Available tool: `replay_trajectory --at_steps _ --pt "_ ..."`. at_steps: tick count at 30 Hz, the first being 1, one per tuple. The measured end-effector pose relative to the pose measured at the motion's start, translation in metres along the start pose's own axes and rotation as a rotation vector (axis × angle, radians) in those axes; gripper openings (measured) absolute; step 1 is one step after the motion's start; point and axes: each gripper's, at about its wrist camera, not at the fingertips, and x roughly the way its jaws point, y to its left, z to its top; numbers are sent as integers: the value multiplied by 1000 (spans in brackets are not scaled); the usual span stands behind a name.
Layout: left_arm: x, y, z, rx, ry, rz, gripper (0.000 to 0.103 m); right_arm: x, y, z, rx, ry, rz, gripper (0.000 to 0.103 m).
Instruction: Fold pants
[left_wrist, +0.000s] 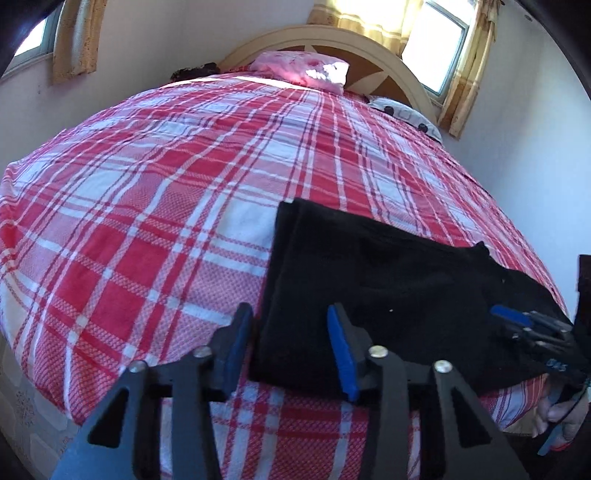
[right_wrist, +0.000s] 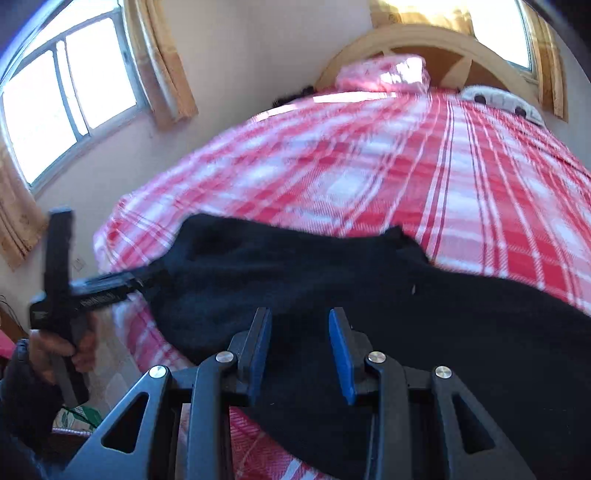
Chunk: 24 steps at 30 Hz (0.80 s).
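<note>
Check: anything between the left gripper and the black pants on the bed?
Nothing visible. The left gripper is open, its fingers straddling the near left edge of the black pants, which lie on the plaid bedspread. The right gripper is open over the pants too.

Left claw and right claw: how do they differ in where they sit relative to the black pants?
The left claw straddles the near left edge of the black pants, one finger over the plaid bedspread, the other over black cloth. The right claw has both fingers over the pants, with black cloth all around. Both are open with blue pads, and neither visibly pinches the cloth.
</note>
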Motion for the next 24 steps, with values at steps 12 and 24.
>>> replay_trajectory --at_steps 12,24 --pt "-28 -7 25 89 -154 220 46 3 -29 15 173 -117 57 35" --pt "-3 -55 13 240 -89 155 57 39 -59 54 87 -25 23 43"
